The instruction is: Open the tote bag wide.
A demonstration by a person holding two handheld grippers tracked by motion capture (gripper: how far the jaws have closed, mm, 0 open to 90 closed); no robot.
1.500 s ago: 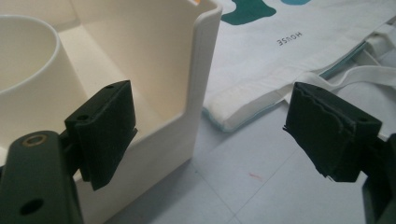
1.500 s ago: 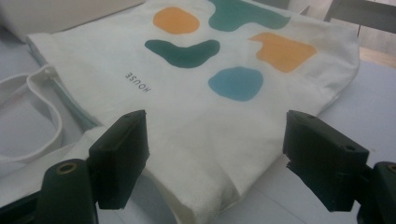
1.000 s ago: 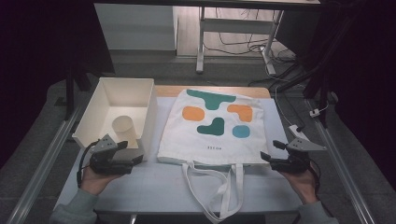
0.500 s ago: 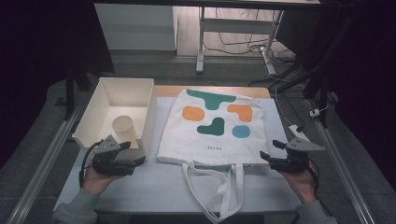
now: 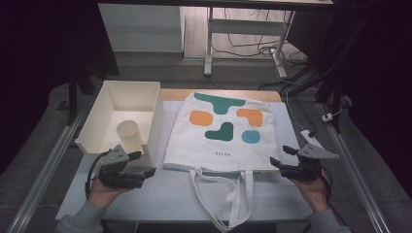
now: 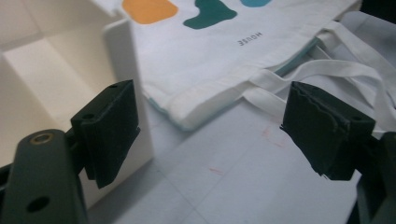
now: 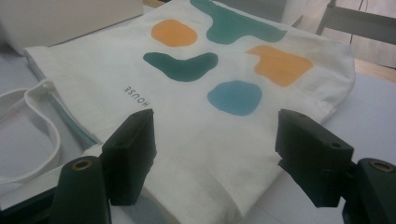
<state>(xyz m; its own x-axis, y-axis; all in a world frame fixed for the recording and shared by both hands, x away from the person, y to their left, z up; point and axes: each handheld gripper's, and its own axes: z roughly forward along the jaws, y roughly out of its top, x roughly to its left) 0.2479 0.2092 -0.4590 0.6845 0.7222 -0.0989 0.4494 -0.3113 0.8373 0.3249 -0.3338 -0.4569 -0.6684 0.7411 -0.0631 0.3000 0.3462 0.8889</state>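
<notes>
— While flat on the table (image 5: 160, 194), why flank the tote bag (image 5: 221, 141) so?
— Left gripper (image 5: 145, 172) and right gripper (image 5: 277, 164) both spread wide, empty, aimed at its near corners, probably to lift.

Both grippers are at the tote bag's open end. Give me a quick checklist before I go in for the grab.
1. Left gripper jaws open, nothing between them: ok.
2. Right gripper jaws open, nothing held: ok.
3. Tote bag lying flat on the table: ok.
4. Handles free of both grippers: ok.
5. Box close beside left gripper, may crowd it: not ok.
6. Cup upright inside box: ok.
</notes>
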